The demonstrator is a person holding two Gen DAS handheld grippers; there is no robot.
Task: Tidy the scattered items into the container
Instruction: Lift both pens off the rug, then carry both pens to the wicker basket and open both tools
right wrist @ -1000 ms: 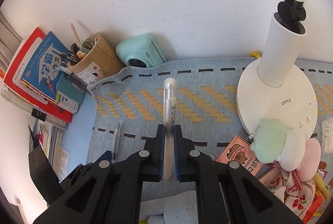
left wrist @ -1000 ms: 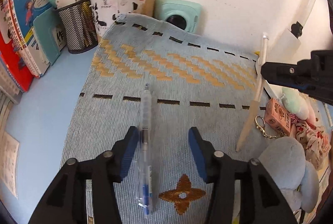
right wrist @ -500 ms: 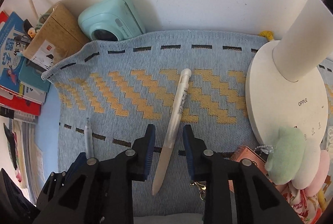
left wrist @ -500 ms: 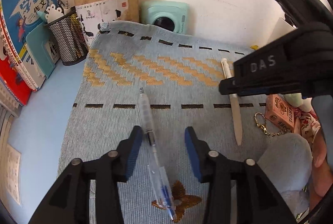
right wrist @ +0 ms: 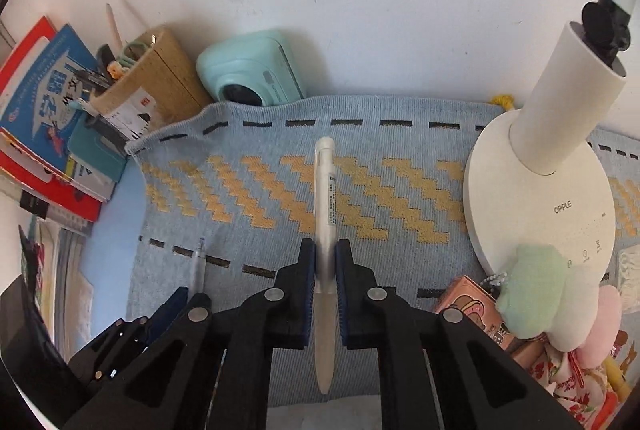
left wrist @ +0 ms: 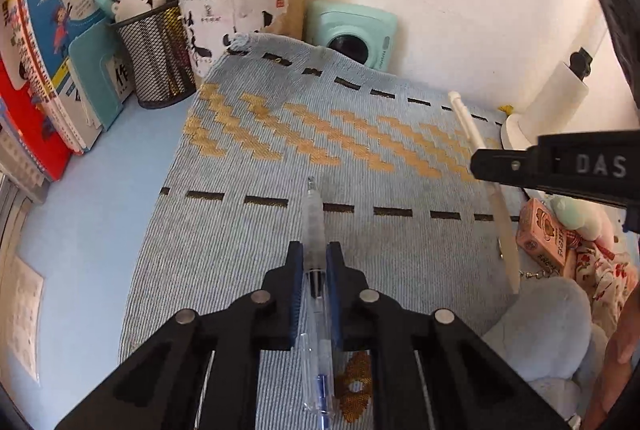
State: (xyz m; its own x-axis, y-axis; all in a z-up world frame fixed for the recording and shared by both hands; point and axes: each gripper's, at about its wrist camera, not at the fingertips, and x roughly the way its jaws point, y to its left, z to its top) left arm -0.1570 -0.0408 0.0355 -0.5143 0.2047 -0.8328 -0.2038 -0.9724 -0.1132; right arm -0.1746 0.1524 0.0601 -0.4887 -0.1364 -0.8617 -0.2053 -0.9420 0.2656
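Observation:
A clear pen point(left wrist: 314, 218) with a blue rear end is clamped between the fingers of my left gripper point(left wrist: 314, 254), pointing away over the blue and yellow woven mat point(left wrist: 280, 134). My right gripper point(right wrist: 325, 254) is shut on a white pen point(right wrist: 325, 190), cap end forward. The left wrist view shows that white pen point(left wrist: 474, 138) at the right, under the right gripper's black body point(left wrist: 560, 166). In the right wrist view the clear pen point(right wrist: 197, 266) and the left gripper point(right wrist: 168, 314) sit at the lower left. A black mesh pen cup point(left wrist: 156, 58) and a cardboard holder point(left wrist: 248, 10) stand at the back left.
A mint camera point(right wrist: 252, 70) sits against the wall. A white lamp base point(right wrist: 536, 198) takes the right of the mat, with plush toys point(right wrist: 532, 294) and a pink keychain box point(left wrist: 540, 234) beside it. Books point(left wrist: 52, 30) lean at the left.
My left gripper went from open around the clear pen to shut on it. My right gripper, open half a second ago with the white pen lying on the mat, has shut on it again.

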